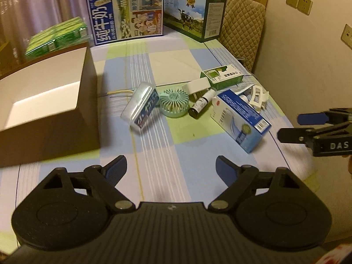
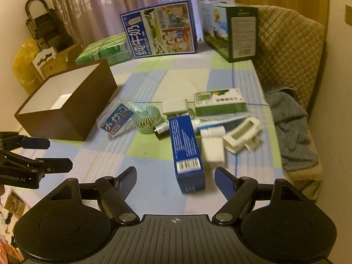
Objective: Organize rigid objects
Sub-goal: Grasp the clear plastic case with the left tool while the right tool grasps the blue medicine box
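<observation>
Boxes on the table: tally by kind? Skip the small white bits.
Big milk cases: 2
Small printed cartons: 2
Open brown box: 1
Green wrapped pack: 1
Total: 6

Blue milk carton (image 1: 126,13) at back of bench showing large white "纯牛奶", sideways; "1956" reading on same face. Right gripper (image 1: 290,127) body bearing "DAS" in left wrist view. Left gripper (image 2: 58,154) body showing "enRobot.AI", cut off at frame edge. Tilted clear-lidded case (image 2: 116,118) carrying white characters "小竹" on blue label. Small print and barcodes on other boxes staying unreadable.
</observation>
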`<control>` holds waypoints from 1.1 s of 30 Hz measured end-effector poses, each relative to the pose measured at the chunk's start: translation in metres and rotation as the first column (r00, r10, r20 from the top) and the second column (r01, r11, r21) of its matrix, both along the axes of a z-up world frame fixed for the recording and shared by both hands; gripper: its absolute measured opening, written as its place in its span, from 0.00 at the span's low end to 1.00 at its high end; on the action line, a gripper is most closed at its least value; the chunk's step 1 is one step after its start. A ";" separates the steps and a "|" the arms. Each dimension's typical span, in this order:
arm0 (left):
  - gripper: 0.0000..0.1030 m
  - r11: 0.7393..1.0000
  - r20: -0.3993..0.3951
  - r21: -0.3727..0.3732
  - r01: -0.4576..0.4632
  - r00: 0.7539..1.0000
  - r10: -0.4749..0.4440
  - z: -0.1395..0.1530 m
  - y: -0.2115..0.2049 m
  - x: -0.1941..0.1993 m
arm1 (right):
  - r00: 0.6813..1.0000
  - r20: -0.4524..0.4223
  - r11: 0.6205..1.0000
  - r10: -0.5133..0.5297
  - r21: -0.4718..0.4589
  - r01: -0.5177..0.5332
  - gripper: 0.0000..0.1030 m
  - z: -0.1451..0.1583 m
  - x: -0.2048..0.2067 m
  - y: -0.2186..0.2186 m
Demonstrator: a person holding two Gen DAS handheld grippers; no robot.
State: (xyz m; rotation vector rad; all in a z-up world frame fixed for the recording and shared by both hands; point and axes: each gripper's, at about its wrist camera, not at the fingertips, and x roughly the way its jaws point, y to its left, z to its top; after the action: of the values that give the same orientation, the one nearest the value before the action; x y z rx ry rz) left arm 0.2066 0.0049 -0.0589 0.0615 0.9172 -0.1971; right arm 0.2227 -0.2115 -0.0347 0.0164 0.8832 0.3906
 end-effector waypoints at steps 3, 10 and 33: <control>0.82 1.000 -0.013 0.010 0.019 1.000 -0.019 -0.006 0.007 0.021 | 1.000 -0.011 1.000 0.004 -0.027 -0.004 0.71 -0.011 0.022 0.011; 0.82 0.997 -0.024 0.030 0.069 0.997 -0.068 -0.017 0.018 0.059 | 0.999 -0.053 0.997 -0.014 -0.071 0.011 0.63 -0.037 0.064 0.026; 0.78 0.964 -0.066 0.133 0.229 0.973 -0.222 -0.045 0.025 0.137 | 0.991 -0.047 0.990 -0.122 -0.078 0.118 0.34 -0.032 0.084 0.030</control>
State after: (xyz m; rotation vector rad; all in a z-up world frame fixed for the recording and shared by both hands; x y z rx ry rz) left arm 0.3437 0.0304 -0.1037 0.2929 0.9733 -0.3475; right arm 0.3065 -0.1815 -0.0671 0.0108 0.9426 0.2454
